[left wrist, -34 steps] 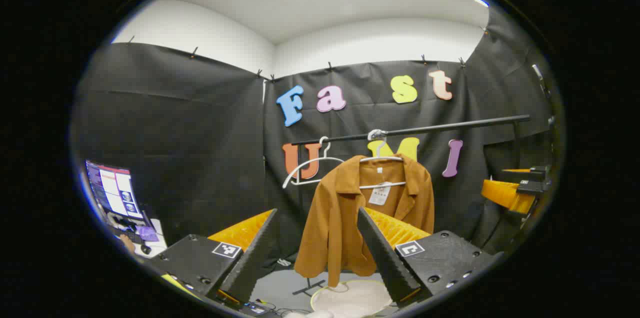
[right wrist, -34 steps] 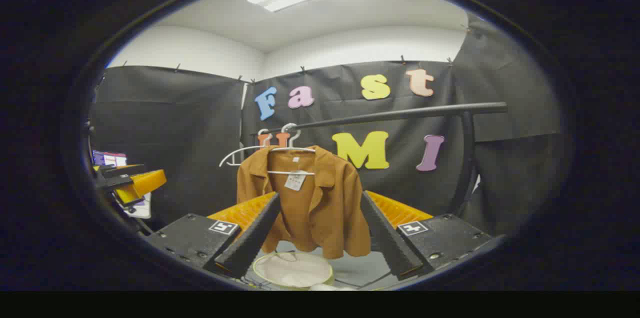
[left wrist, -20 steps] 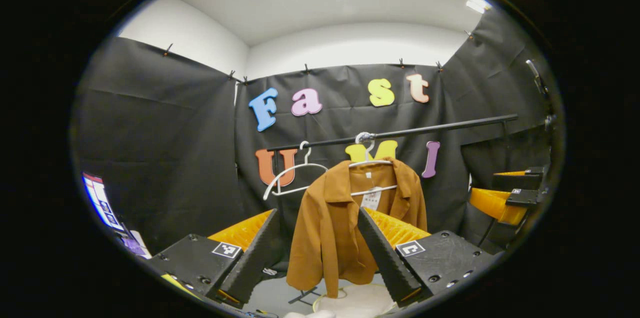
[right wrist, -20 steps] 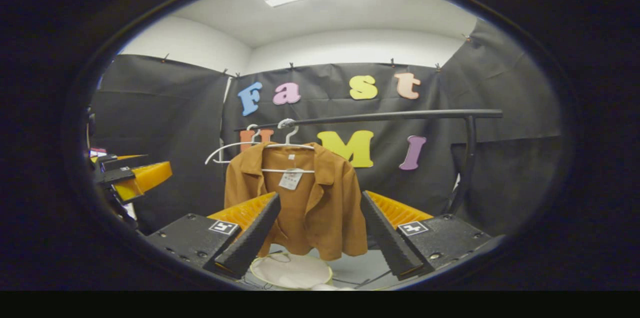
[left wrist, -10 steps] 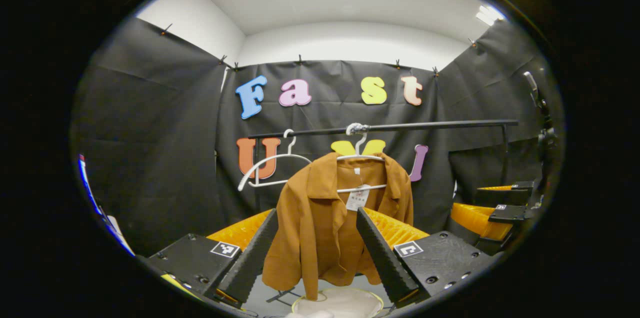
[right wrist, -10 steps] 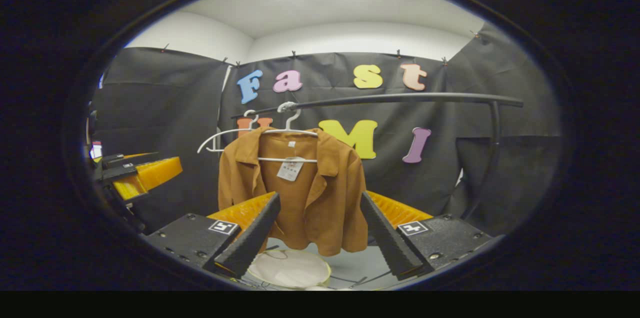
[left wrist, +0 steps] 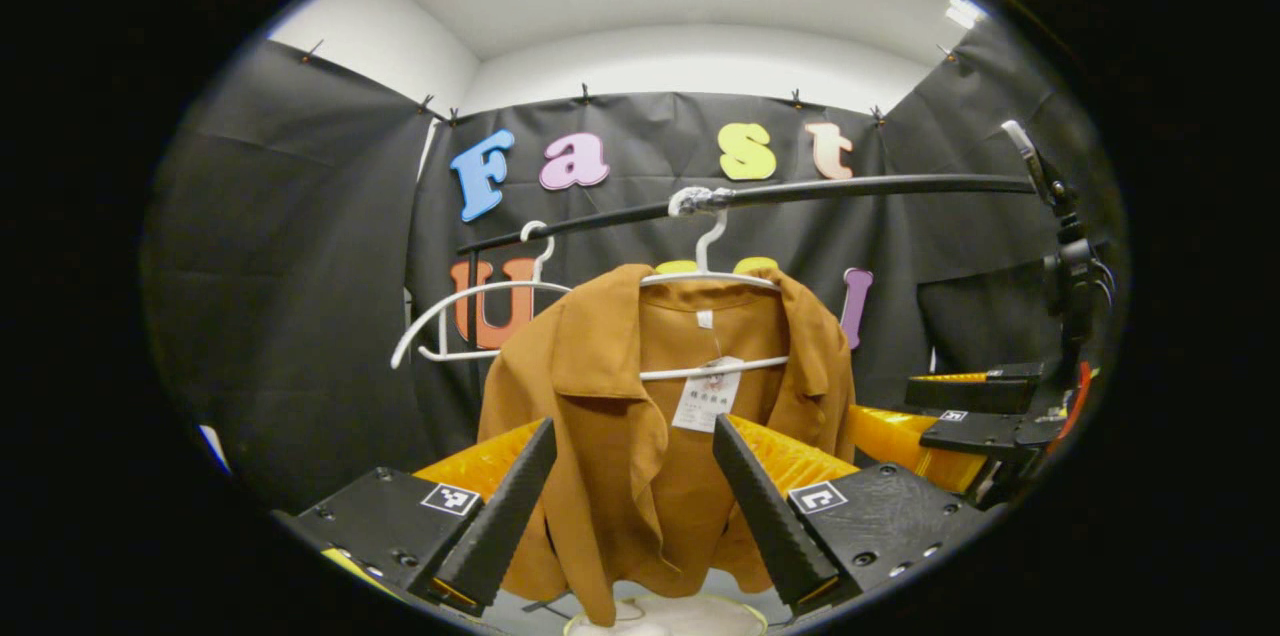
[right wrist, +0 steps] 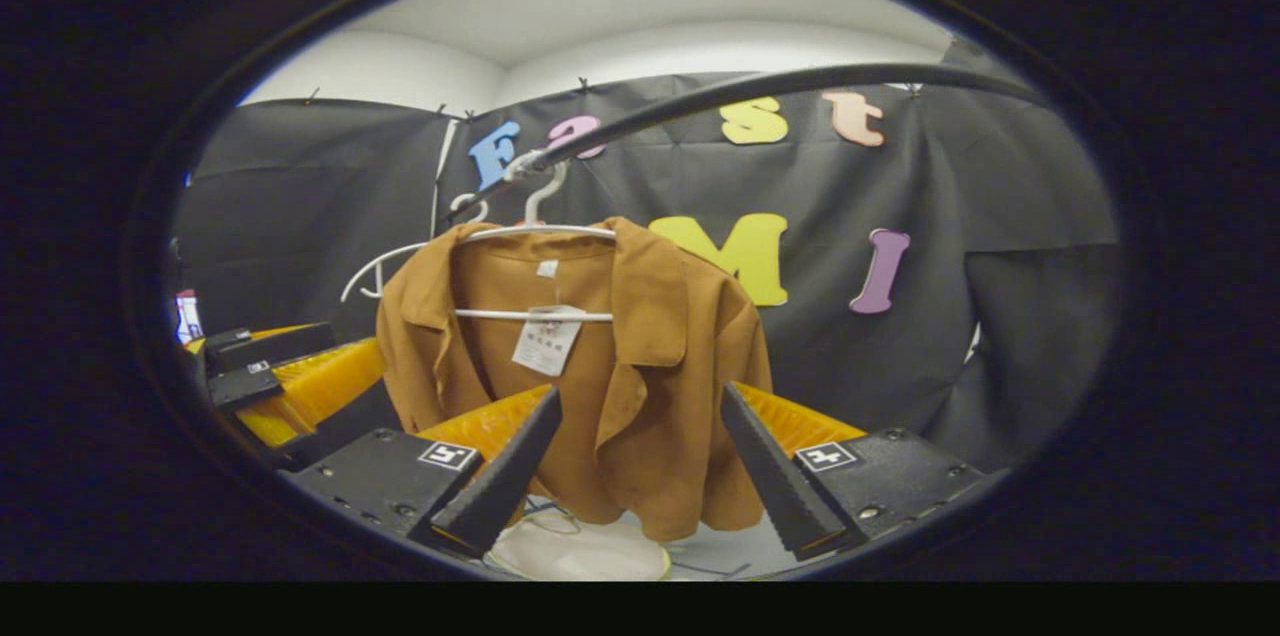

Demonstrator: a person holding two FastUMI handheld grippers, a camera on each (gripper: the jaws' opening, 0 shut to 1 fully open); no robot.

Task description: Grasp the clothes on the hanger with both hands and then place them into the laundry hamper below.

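Left gripper (left wrist: 630,476): fingers spread wide at the bottom of the left gripper view, nothing between them, the brown jacket (left wrist: 640,436) framed in the gap just beyond.
Right gripper (right wrist: 640,461): fingers likewise apart and empty at the bottom of the right gripper view; its orange body also shows at the right edge of the left gripper view.
Jacket: hangs on a white hanger (left wrist: 712,278) from the black rail (left wrist: 850,188), long axis vertical, dead ahead of both pairs of fingers.
Nearer hand: too close to call.
Hamper (right wrist: 585,554): pale rim at bottom centre, directly under the hem.
Empty hanger (left wrist: 450,316): on the rail, left of the jacket.
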